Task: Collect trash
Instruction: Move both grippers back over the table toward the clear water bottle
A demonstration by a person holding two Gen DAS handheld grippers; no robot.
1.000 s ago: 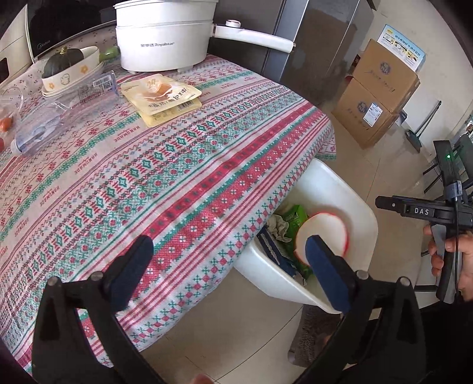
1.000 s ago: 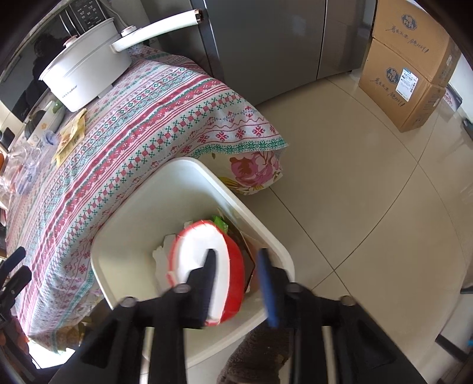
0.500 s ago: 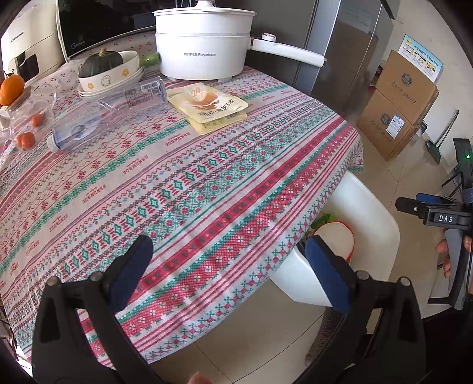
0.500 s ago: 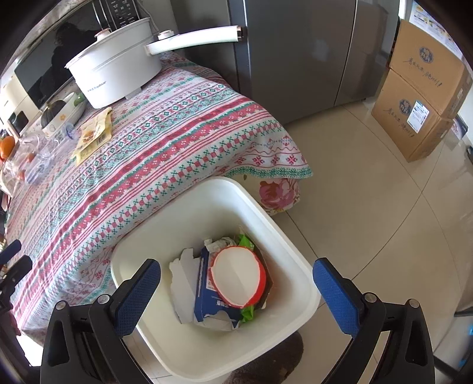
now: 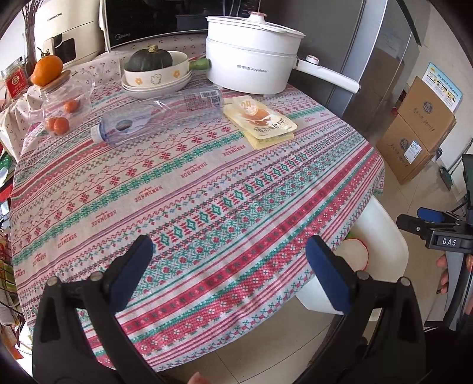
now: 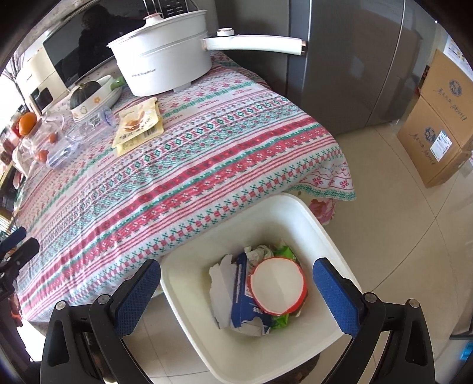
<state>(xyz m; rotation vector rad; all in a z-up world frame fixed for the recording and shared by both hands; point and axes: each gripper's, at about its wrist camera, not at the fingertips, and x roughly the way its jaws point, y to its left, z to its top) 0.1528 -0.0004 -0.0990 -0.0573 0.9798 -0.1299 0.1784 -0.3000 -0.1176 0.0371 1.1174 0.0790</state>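
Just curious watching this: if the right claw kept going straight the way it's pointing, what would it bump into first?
Probably the red-rimmed paper bowl lying on top of the trash in the white bin. The right claw is open and empty, aimed down into the bin, though depth is hard to judge.

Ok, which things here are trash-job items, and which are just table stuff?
Job:
- white bin with red-rimmed cup inside
- empty plastic bottle
- yellow food pouches

Lying about:
- white electric pot
- squash in bowl
- glass jar of oranges
- cardboard boxes

A home kitchen: electric pot (image 5: pixel 251 68), microwave (image 5: pixel 153 22), steel fridge (image 6: pixel 354 59), cloth-covered dining table (image 5: pixel 192 192).
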